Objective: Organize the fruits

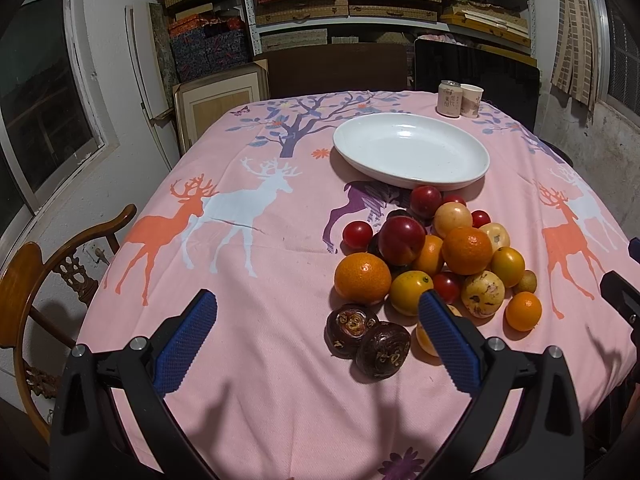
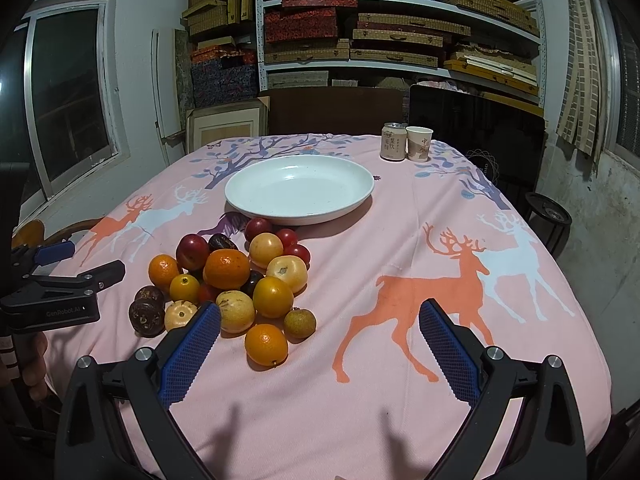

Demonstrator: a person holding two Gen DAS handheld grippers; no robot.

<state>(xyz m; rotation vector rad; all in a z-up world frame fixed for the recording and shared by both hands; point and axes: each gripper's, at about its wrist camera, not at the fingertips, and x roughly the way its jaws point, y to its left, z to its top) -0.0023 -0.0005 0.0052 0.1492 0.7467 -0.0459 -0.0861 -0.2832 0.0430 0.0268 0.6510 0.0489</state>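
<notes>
A pile of fruit (image 1: 440, 264) lies on the pink deer tablecloth: oranges, yellow fruits, red plums, cherry tomatoes and two dark brown fruits (image 1: 366, 338) at its near edge. The pile also shows in the right wrist view (image 2: 232, 280). An empty white oval plate (image 1: 412, 150) stands just behind the pile, also in the right wrist view (image 2: 300, 188). My left gripper (image 1: 316, 308) is open and empty, low over the cloth left of the pile. My right gripper (image 2: 320, 316) is open and empty, with a small orange (image 2: 266, 344) near its left finger.
A drink can (image 2: 393, 141) and a paper cup (image 2: 419, 143) stand at the table's far right corner. A wooden chair (image 1: 36, 292) is at the left side. Shelves of boxes (image 2: 360, 20) fill the back wall. A dark chair back (image 2: 476, 136) stands behind the table.
</notes>
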